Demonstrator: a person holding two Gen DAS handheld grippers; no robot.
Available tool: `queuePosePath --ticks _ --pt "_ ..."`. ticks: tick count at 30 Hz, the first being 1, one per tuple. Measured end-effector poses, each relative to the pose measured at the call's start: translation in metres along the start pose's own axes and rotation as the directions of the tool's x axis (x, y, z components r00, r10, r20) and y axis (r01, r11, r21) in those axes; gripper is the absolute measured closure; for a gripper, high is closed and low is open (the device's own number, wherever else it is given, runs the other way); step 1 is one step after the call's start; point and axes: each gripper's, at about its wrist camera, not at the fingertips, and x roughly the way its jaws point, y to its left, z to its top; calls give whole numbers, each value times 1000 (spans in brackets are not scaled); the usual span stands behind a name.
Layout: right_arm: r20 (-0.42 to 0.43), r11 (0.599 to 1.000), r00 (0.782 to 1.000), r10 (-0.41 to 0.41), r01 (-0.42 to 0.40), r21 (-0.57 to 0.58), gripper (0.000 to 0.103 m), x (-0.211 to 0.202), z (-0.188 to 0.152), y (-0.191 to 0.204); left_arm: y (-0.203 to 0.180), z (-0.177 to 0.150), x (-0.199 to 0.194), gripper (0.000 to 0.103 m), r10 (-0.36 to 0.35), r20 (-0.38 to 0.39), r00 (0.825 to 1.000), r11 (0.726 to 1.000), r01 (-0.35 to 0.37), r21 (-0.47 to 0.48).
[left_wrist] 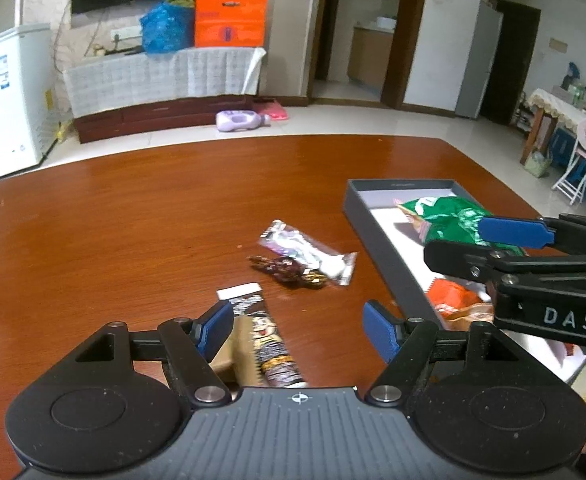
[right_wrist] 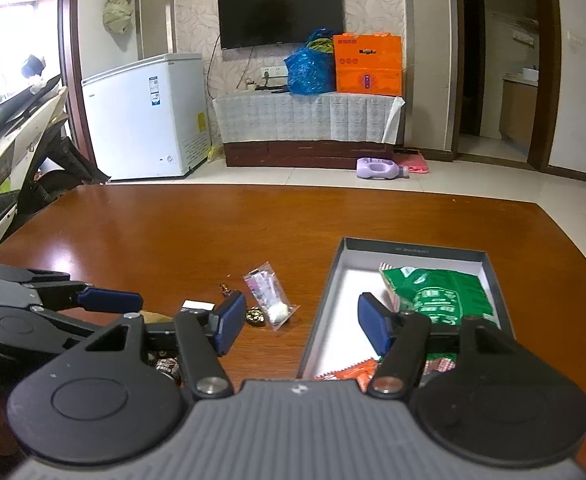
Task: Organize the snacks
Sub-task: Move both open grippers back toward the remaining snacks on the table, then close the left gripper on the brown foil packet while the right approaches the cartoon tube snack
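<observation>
Peeking out from under the left gripper [left_wrist: 299, 330], a brown cartoon-printed snack bar [left_wrist: 263, 344] is cut off by the gripper body in the left wrist view; in the right wrist view only its white end shows. Both tongs stand spread with nothing pinched: the left above the bar, the right gripper [right_wrist: 299, 322] straddling the near left wall of the grey box [right_wrist: 413, 247]. Inside the box lie a green packet [right_wrist: 441, 298] and an orange packet [right_wrist: 353, 372], the latter largely hidden by gripper parts in both views. On the wooden table [left_wrist: 133, 216], left of the box, a clear-wrapped snack [left_wrist: 309, 252] overlaps a dark foil candy [left_wrist: 289, 271], which looks small and blurred from the right wrist. Bare tabletop stretches beyond the snacks to the far edge.
</observation>
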Motion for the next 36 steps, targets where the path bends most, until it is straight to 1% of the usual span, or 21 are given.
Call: queuePosePath --ticks 7,13,16,23,31,36 --pt "-20 999 1000 7 -8 -33 38 5 -2 10 27 -6 2 31 67 -6 998 997 -68 -33" --pt "-31 998 999 20 -22 -58 38 9 0 20 45 -15 9 31 99 -35 994 993 -101 -54" --pt "-34 997 999 32 -34 -66 38 11 1 23 48 -14 8 31 115 -32 993 991 -117 -62" --pt "-50 995 998 48 -53 -85 38 17 -2 30 49 -16 15 31 123 -45 991 991 -125 -40" --pt "-74 992 995 68 -75 -104 37 25 -4 40 63 -20 22 31 155 -70 985 986 -159 -54" --pt "-88 989 992 85 -95 -111 37 31 -5 47 70 -21 20 30 149 -72 986 986 -154 -64"
